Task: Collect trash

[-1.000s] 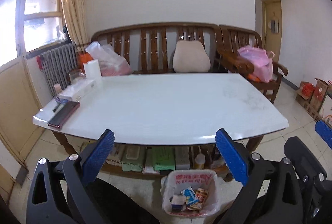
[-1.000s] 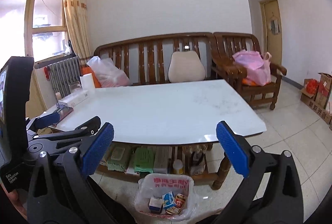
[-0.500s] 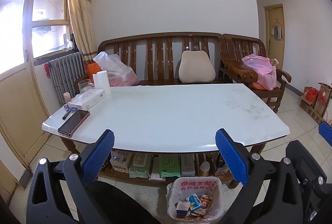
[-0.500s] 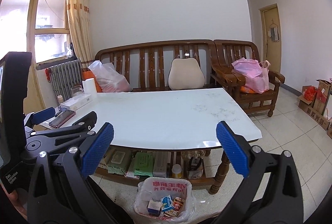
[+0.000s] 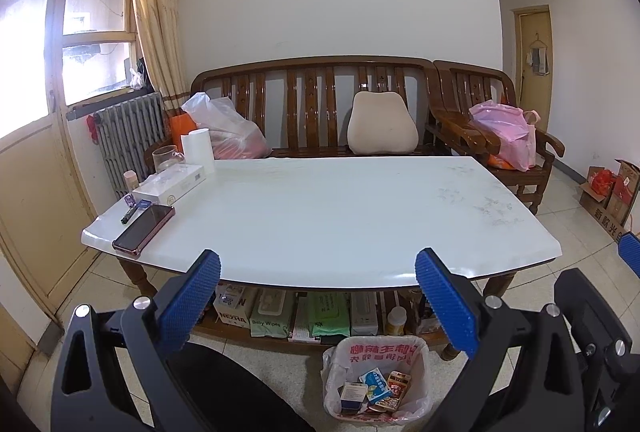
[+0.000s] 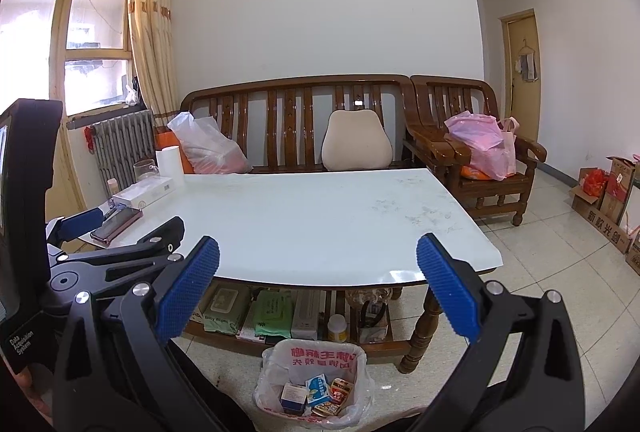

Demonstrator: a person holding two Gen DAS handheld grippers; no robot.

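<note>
A small trash bin (image 5: 376, 356) lined with a white plastic bag stands on the floor in front of the white table (image 5: 320, 208). It holds several small boxes and wrappers (image 5: 374, 388). It also shows in the right wrist view (image 6: 316, 360). My left gripper (image 5: 318, 280) is open and empty, held back from the table's front edge above the bin. My right gripper (image 6: 318, 280) is open and empty at about the same height. The left gripper's body (image 6: 112, 256) shows at the left of the right wrist view.
A phone (image 5: 144, 228), a pen, a white box (image 5: 170, 184), a glass and a paper roll (image 5: 196, 150) lie at the table's left end. Packs of wipes (image 5: 324, 314) sit on the shelf under it. A wooden bench (image 5: 312, 104) with bags stands behind. Cardboard boxes (image 5: 612, 192) stand at the right wall.
Both grippers have drawn back and tilted up, so the table and bin look farther and lower in view. Both stay open and empty.
</note>
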